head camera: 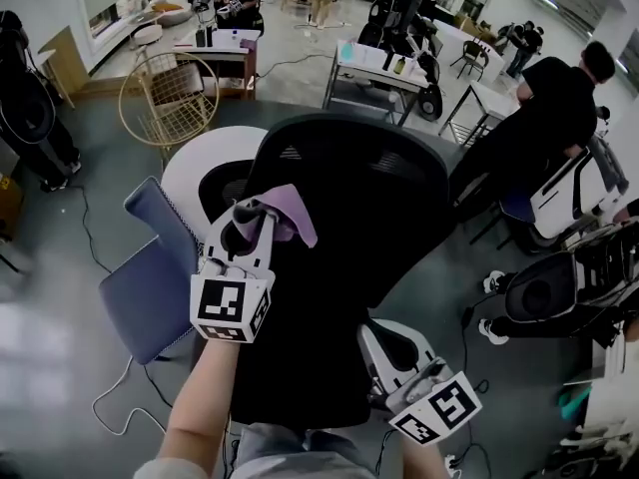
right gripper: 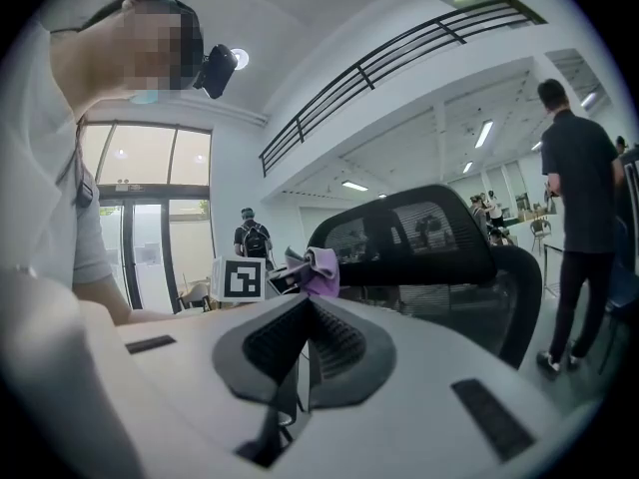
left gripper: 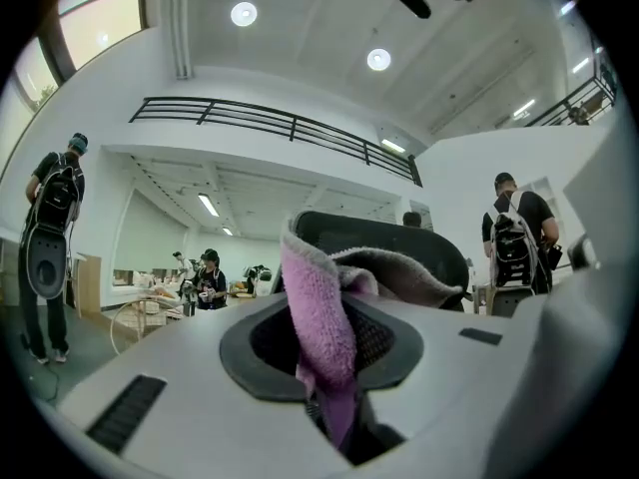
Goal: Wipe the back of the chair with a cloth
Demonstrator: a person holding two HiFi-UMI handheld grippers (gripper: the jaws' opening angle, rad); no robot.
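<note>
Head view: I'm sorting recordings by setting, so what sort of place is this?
Likely a big open office or lab hall: worktables, a black mesh office chair, and a railed upper gallery.

In the head view, the seat and base of the chair [head camera: 339, 267] are hidden behind its own back. The lower end of the purple cloth [left gripper: 321, 322] is buried between the left tongs [head camera: 254, 220]. The left forearm [head camera: 205, 397] is cut off by the bottom edge. Items on the far bench [head camera: 384, 63] cannot be made out.

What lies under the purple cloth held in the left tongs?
The black chair back lies beneath the purple cloth, clamped in the left tongs. Whether cloth touches mesh is covered.
</note>
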